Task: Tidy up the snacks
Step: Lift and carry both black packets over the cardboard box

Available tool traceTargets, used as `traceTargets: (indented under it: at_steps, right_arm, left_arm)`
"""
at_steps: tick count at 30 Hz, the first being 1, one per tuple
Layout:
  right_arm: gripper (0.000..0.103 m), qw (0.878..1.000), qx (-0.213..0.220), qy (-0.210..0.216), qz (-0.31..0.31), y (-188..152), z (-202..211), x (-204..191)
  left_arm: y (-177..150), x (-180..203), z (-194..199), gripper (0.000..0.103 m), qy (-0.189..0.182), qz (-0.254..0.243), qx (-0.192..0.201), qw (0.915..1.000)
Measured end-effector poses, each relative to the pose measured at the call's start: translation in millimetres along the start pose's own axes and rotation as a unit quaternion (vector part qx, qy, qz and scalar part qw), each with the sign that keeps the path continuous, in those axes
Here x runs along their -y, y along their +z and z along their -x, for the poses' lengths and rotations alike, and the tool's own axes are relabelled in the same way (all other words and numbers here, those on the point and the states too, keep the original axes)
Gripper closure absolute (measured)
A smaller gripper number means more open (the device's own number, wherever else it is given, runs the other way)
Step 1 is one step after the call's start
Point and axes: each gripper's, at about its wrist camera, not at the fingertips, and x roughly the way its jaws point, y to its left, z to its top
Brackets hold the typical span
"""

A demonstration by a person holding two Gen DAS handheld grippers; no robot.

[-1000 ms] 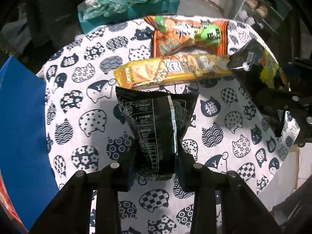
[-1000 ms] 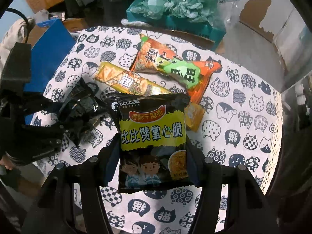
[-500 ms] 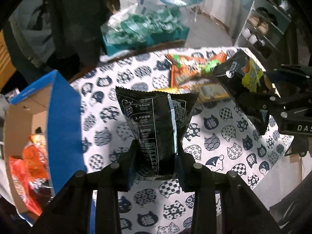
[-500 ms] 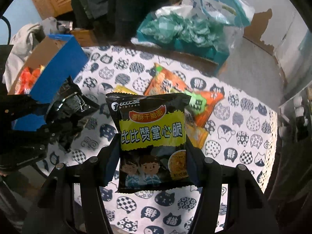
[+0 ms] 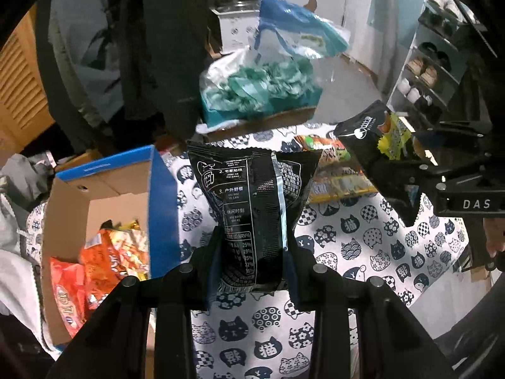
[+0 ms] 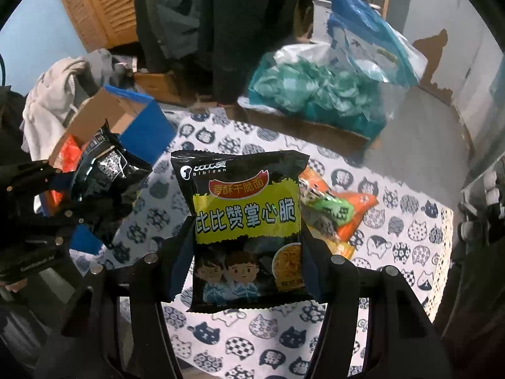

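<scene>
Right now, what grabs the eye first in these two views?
Two black snack packets held up above the cat-print tablecloth: the left tongs clamp one showing its printed back, the right tongs one showing its yellow front. At left, an open blue box already holds orange packets.

The held black packet [image 5: 249, 218] hides part of the yellow packet [image 5: 341, 186].

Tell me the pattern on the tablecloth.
White tablecloth printed with navy cat faces, clearest in the right wrist view.
</scene>
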Motion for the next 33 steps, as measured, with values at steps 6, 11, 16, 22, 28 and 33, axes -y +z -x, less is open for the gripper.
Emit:
traceTargets:
  at_steps: [6,11,16,22,28,33]
  right_arm:
    - [0.043,1.0,0.01,0.008,0.014,16.0,1.8,-19.3]
    - [0.043,1.0,0.012,0.018,0.022,31.3,-2.3,-35.1]
    - [0.043,0.999,0.012,0.031,0.026,47.9,-8.1,-52.3]
    - [0.043,0.998,0.007,0.043,0.04,66.2,-20.4,-76.9]
    - [0.043,0.997,0.0,0.053,0.056,80.8,-31.6,-104.4]
    - [0.043,0.996,-0.008,0.063,0.067,90.9,-42.2,-125.4]
  left_arm:
    - [-0.6,-18.8,15.7,0.068,-0.001,0.015,0.016,0.9998]
    - [-5.6,-39.9,28.1,0.068,-0.001,0.034,0.026,0.9991]
    - [-8.8,-63.8,39.1,0.068,0.003,0.055,0.037,0.9978]
    - [-13.5,-101.7,44.7,0.068,0.013,0.091,0.042,0.9949]
    - [-22.3,-137.4,43.3,0.068,0.035,0.122,0.043,0.991]
    - [-31.8,-162.8,36.5,0.068,0.048,0.145,0.034,0.9876]
